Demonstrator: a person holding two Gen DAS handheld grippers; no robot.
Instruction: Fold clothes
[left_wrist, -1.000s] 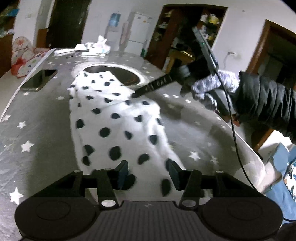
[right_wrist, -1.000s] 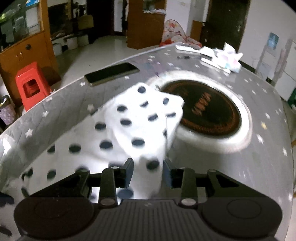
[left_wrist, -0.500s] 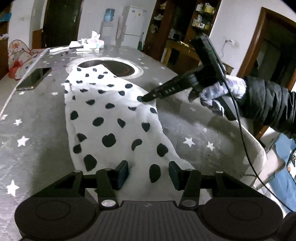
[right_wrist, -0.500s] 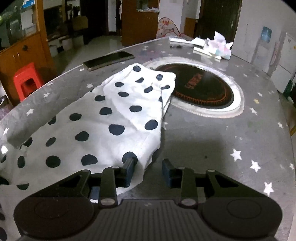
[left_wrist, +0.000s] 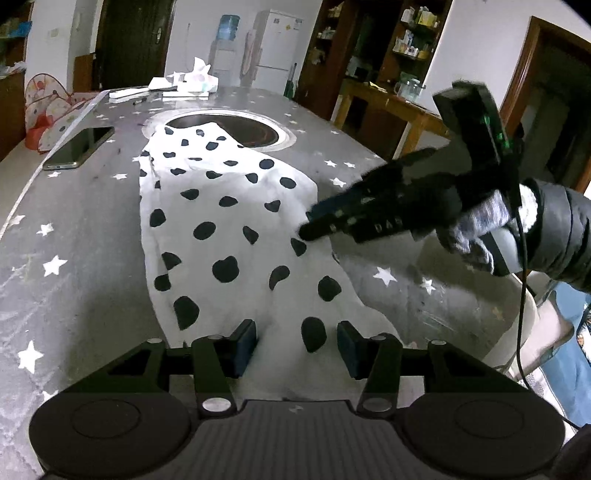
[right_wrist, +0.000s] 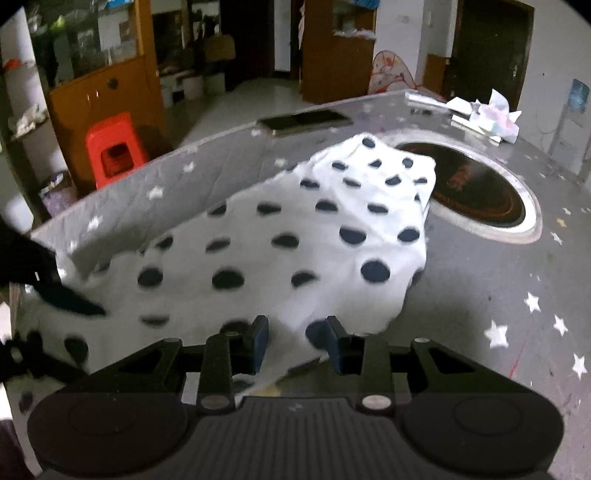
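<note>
Garment (left_wrist: 236, 236): white cloth with dark dots, laid lengthwise on the grey star-print table (left_wrist: 74, 221). Its far end overlaps the rim of the round recessed cooktop (left_wrist: 236, 125); its near end reaches the front edge by the left gripper.

Left wrist view. The left gripper (left_wrist: 295, 341) sits low over the near end of the cloth, jaws parted, pads apart from each other with fabric lying between and under them. No pinch is visible; the cloth stays flat there. This placement probably anchors or readies the near end while the other tool works. The right gripper (left_wrist: 308, 230) enters from the right, held by a gloved hand (left_wrist: 476, 229), with its tip at the cloth's right edge near mid-length. That position suits taking the side edge for a lengthwise fold.

Right wrist view. The right gripper (right_wrist: 295, 341) stands with jaws partly apart; a raised fold of the cloth edge runs between the pads. Whether the pads actually press it cannot be told, as the frame is blurred. A phone (right_wrist: 306, 120) and crumpled paper (right_wrist: 487, 118) lie at the table's far side, well apart from the cloth, so the fold area is unobstructed.
</note>
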